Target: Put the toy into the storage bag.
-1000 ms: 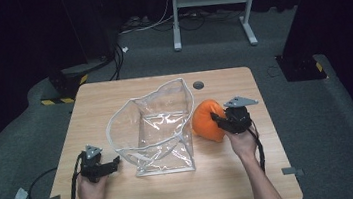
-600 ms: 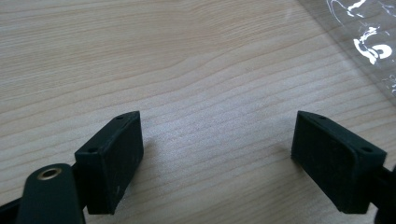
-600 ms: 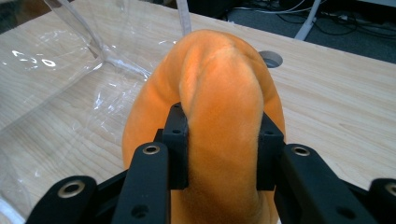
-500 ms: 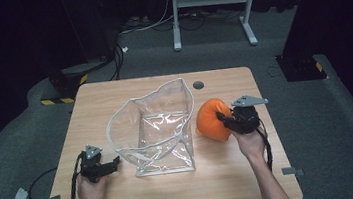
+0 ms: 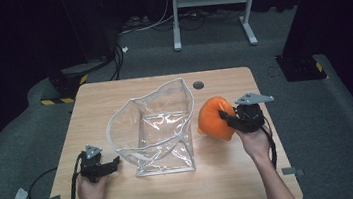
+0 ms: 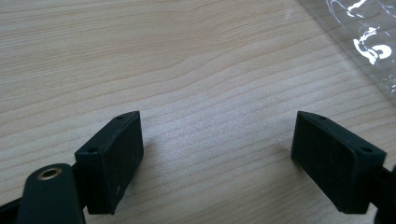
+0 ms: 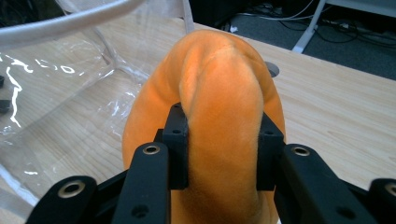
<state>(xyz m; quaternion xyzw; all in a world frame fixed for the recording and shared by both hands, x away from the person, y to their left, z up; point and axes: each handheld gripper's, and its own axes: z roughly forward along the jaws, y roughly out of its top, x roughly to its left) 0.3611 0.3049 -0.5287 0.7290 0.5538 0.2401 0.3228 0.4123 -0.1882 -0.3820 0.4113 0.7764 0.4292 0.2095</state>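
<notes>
While left tool (image 5: 116, 161) gapes idle, right tool (image 5: 222, 116) clamps orange plush (image 5: 213, 119) — beside clear bag (image 5: 153, 132).

Light: we see the table (image 5: 233, 173) evenly lit from above, its surroundings dark.
Glare: white glints on the clear bag (image 5: 157, 127).
Shadows: soft, short.
Focus: near jaws slightly soft.
</notes>
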